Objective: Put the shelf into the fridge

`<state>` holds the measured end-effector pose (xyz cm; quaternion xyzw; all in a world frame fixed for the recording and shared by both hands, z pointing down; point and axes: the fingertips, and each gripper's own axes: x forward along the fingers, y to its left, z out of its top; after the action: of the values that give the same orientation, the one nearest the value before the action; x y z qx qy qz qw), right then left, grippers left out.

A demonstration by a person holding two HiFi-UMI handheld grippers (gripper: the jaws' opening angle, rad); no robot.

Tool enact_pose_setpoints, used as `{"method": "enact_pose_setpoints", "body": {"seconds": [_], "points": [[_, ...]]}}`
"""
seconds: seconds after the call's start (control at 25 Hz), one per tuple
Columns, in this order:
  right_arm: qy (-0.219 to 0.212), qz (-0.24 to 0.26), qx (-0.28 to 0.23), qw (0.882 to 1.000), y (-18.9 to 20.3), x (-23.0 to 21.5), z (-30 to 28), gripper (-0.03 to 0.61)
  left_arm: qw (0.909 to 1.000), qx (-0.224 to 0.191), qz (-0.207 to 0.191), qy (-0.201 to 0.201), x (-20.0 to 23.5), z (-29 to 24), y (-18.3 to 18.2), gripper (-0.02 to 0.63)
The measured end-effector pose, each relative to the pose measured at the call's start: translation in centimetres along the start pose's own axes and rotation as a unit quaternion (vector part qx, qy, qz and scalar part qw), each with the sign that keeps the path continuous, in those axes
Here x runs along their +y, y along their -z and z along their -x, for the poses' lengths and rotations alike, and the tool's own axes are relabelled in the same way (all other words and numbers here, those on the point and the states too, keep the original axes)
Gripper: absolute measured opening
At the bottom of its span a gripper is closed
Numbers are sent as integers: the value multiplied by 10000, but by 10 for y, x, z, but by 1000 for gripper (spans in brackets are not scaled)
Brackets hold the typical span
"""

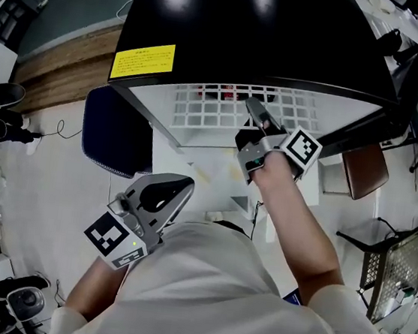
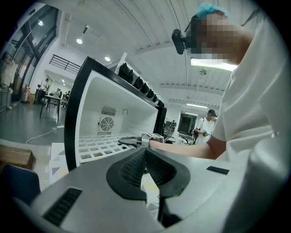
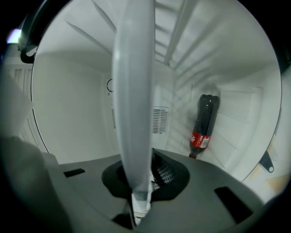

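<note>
Fridge (image 1: 263, 33): black outside, white inside, open; holds the shelf and a cola bottle.
Shelf (image 1: 224, 107): white grid, lying in the fridge's opening.
Cola bottle (image 3: 203, 125): against the white inner wall.
Right gripper (image 1: 257, 115): clamped on the shelf's front rim.
Left gripper (image 1: 174, 190): jaws together, empty.

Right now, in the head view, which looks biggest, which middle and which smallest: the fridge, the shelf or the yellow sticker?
1. fridge: by far the largest, filling the top of the view.
2. shelf: only the part below the fridge's top edge shows.
3. yellow sticker: the smallest, lying on the fridge's top.
</note>
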<state>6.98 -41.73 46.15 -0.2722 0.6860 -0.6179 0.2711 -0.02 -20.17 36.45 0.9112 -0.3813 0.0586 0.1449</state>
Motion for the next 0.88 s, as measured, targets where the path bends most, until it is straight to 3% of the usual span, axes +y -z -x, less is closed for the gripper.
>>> {"method": "enact_pose_setpoints", "body": {"seconds": [0.88], "points": [[-45, 448, -26, 9990, -19, -1, -31, 47, 9996, -85, 70, -241, 7, 15, 5, 18]]}}
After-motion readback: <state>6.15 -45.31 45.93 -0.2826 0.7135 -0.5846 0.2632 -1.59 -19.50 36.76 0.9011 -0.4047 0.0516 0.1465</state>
